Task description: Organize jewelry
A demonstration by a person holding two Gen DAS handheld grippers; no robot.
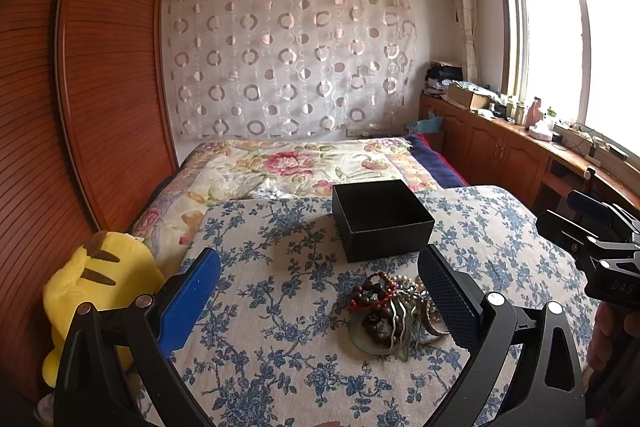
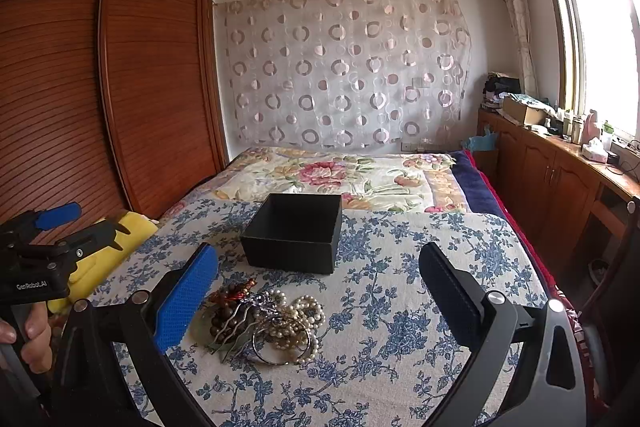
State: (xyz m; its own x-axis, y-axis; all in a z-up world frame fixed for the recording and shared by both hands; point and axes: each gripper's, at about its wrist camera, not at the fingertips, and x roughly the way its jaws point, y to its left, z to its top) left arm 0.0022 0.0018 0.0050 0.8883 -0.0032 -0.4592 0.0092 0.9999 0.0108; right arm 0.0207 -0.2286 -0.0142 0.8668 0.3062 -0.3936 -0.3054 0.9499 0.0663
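A tangled heap of jewelry [image 1: 394, 311] [image 2: 266, 321] lies on the blue-flowered bedspread: dark wooden beads with red cord, pearl strands, a silver hair comb and metal bangles. Just behind it stands an open, empty black box [image 1: 380, 219] [image 2: 294, 233]. My left gripper [image 1: 324, 303] hovers open above the cloth, the heap near its right finger. My right gripper [image 2: 320, 299] is open too, the heap close to its left blue pad [image 2: 188, 301]. Nothing sits between either pair of pads. Each gripper shows at the edge of the other's view.
A yellow plush toy [image 1: 100, 291] lies at the bed's left edge beside a tall wooden wardrobe [image 1: 100, 67]. Floral quilts [image 2: 340, 179] cover the far half of the bed. Wooden cabinets with clutter [image 2: 560, 163] run along the right under the window. A hand [image 2: 34, 339] grips the left tool.
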